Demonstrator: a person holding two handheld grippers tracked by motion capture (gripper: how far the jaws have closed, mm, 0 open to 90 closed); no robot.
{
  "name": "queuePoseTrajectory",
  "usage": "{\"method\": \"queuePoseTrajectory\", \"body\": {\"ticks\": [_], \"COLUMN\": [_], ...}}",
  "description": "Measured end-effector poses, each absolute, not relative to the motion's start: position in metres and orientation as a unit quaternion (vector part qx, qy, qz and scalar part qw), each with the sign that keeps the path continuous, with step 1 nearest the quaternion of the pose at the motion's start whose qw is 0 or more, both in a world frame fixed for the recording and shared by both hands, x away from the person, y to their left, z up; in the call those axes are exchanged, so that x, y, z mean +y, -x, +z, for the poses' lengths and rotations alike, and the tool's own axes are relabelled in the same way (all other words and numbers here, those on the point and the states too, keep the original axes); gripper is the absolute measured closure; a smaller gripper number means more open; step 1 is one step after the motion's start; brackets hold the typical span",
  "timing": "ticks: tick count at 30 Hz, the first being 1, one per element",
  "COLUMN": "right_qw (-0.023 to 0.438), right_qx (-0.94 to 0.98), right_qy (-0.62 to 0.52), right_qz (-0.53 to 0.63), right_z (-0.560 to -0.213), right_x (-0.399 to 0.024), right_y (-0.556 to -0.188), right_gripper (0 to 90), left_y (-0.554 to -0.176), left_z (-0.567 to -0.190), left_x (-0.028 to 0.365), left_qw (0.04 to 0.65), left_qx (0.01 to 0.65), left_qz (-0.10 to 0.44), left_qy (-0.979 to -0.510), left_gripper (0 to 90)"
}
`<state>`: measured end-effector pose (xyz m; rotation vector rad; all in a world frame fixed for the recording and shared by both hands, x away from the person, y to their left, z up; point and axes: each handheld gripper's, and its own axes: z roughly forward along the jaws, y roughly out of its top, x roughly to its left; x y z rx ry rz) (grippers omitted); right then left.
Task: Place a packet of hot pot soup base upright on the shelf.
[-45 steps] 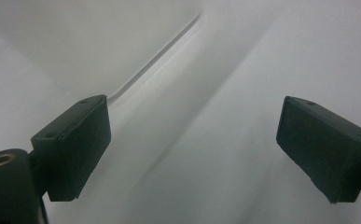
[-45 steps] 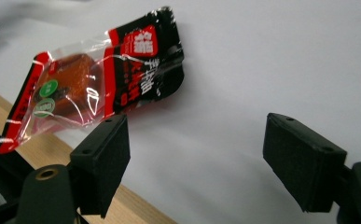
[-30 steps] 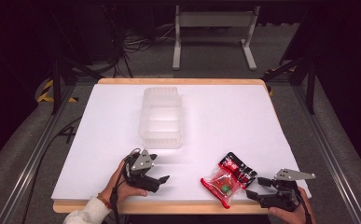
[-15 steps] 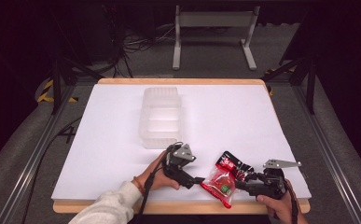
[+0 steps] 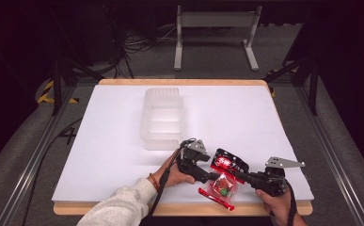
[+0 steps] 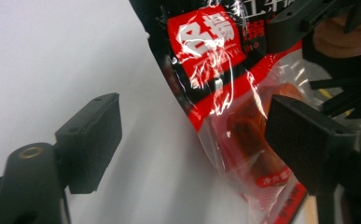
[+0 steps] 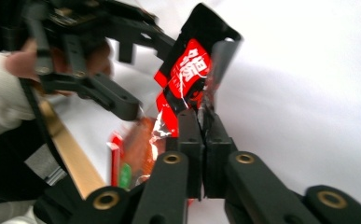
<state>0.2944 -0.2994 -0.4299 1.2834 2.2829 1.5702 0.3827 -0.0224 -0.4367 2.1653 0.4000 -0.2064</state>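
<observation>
A red and black snack packet [image 5: 225, 172] lies near the table's front edge. My right gripper [image 5: 239, 175] comes at it from the right and is shut on its edge. In the right gripper view the two jaws [image 7: 201, 128] meet on the crinkled film, and the packet [image 7: 187, 74] stands tilted beyond them. My left gripper [image 5: 213, 176] reaches in from the left with its jaws open. In the left gripper view the packet [image 6: 225, 93] lies between the spread jaws [image 6: 194, 128], closer to the right one. The right gripper [image 6: 304, 18] shows at the top of that view.
A clear plastic container [image 5: 163, 117] with compartments stands at the middle of the white table [image 5: 236, 113], behind the left hand. The wooden front edge [image 5: 179, 208] runs just below both hands. A sleeve [image 5: 118, 209] enters from the bottom.
My left gripper has travelled right across the table to the packet. My right gripper has slid left, closed on the packet's edge and tilted it.
</observation>
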Motion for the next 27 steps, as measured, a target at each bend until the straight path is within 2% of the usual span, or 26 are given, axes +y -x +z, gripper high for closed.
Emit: {"method": "queuePoseTrajectory", "body": {"ticks": [2,5,8,11,12,16,19,22,24,25,26,27], "right_qw": [0.049,0.054,0.071,0.100,0.100,0.123,0.134,0.143,0.152,0.152,0.153,0.155], "right_qx": [0.747,0.748,0.752,0.758,0.758,0.760,0.764,0.768,0.771,0.772,0.773,0.774], "right_qy": [-0.409,-0.387,-0.362,-0.337,-0.337,-0.322,-0.314,-0.302,-0.292,-0.290,-0.284,-0.281], "right_qz": [0.522,0.537,0.546,0.550,0.550,0.551,0.548,0.547,0.545,0.545,0.546,0.546], "right_z": [-0.425,-0.416,-0.405,-0.391,-0.391,-0.382,-0.379,-0.374,-0.371,-0.370,-0.368,-0.367], "right_x": [-0.296,-0.291,-0.285,-0.278,-0.278,-0.273,-0.270,-0.265,-0.261,-0.259,-0.256,-0.255], "right_y": [-0.293,-0.290,-0.286,-0.282,-0.282,-0.284,-0.286,-0.291,-0.294,-0.296,-0.300,-0.301], "right_gripper": [90.0,90.0,90.0,90.0,90.0,90.0,90.0,90.0,90.0,90.0,90.0,90.0], "left_y": [-0.380,-0.375,-0.366,-0.364,-0.364,-0.362,-0.362,-0.366,-0.368,-0.368,-0.368,-0.368], "left_z": [-0.430,-0.420,-0.406,-0.400,-0.398,-0.392,-0.388,-0.384,-0.380,-0.379,-0.377,-0.374], "left_x": [-0.020,-0.015,-0.006,-0.002,-0.001,0.005,0.008,0.011,0.017,0.019,0.020,0.024], "left_qw": [0.461,0.482,0.516,0.522,0.524,0.537,0.536,0.530,0.541,0.541,0.539,0.531], "left_qx": [0.154,0.147,0.121,0.113,0.111,0.106,0.110,0.137,0.137,0.136,0.140,0.153], "left_qz": [-0.077,-0.067,-0.050,-0.032,-0.025,-0.006,0.012,0.030,0.037,0.043,0.052,0.068], "left_qy": [-0.871,-0.861,-0.847,-0.845,-0.844,-0.837,-0.837,-0.837,-0.829,-0.829,-0.829,-0.830], "left_gripper": [23.1,34.3,51.7,67.8,67.8,77.6,77.8,56.3,59.6,58.0,43.7,36.3]}}
